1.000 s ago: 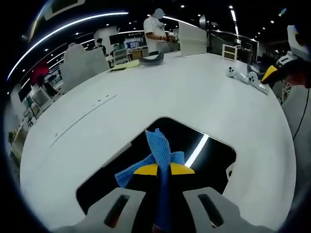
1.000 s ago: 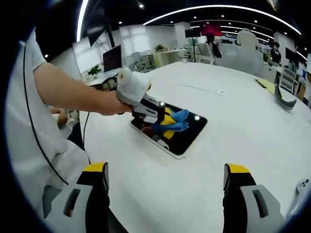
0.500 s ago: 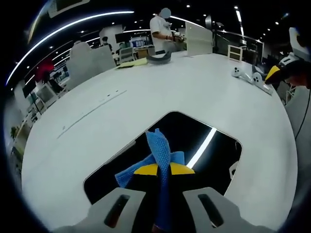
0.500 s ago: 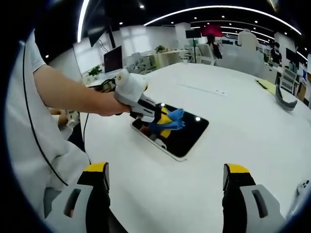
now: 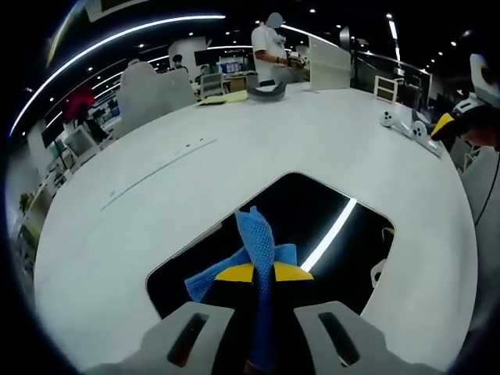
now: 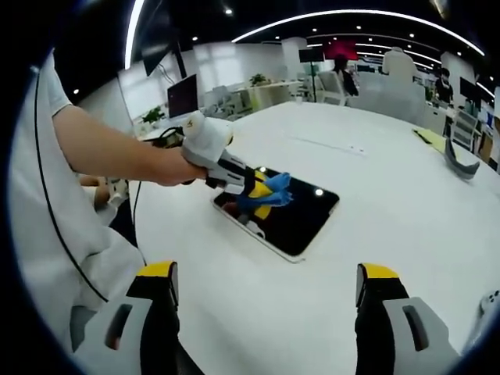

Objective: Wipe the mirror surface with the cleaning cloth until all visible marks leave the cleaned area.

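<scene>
Clearly the cleaning cloth (image 5: 258, 248) is soft and limp: pinched at one bunched edge between the closed left tongs (image 5: 263, 275), it stands up in loose blue folds, so it will drape and drag rather than push. The grip on that gathered edge looks sound; a flatter wad under the jaws would probably wipe better. It sits over the near part of the mirror (image 5: 312, 215), a dark glossy slab lying flat on the white worktop (image 5: 234, 148), likely slippery, rigid and breakable, so light pressure suits it. In the right gripper view the right tongs (image 6: 264, 293) hang spread apart and empty, well clear of the mirror (image 6: 301, 219). No containers are visible.
</scene>
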`<action>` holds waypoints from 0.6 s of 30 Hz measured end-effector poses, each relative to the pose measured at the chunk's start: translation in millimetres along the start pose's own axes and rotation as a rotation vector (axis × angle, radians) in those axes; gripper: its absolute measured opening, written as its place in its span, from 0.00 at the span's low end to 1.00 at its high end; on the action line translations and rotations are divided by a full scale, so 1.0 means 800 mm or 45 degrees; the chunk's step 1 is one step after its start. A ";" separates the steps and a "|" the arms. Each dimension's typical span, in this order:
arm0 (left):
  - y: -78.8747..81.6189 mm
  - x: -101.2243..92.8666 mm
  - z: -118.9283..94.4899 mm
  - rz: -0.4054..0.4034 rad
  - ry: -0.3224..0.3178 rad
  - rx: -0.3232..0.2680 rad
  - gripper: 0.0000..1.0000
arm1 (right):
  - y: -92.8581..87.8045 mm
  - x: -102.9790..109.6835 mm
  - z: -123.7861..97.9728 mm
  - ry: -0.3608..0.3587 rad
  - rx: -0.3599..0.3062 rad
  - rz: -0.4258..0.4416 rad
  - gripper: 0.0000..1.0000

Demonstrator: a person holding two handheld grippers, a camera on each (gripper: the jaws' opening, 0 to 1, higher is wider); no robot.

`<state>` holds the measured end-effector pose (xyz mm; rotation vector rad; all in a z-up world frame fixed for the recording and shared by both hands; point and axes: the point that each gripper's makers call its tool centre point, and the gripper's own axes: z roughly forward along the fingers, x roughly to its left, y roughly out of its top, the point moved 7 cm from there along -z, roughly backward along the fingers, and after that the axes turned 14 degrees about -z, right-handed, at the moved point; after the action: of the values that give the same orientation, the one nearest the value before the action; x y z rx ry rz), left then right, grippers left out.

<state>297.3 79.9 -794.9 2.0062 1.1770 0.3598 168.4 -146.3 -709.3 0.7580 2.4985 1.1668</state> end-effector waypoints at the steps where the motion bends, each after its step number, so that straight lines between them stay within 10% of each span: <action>1: 0.000 0.000 -0.001 0.002 0.005 0.001 0.04 | 0.000 0.000 0.000 0.002 -0.003 -0.001 0.94; 18: -0.010 0.029 -0.019 0.013 0.073 0.007 0.04 | -0.001 0.000 0.001 0.006 -0.008 0.005 0.94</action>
<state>295.7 108.8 -793.6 2.0194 1.2049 0.4221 168.2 -146.0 -710.0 0.7594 2.4970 1.1790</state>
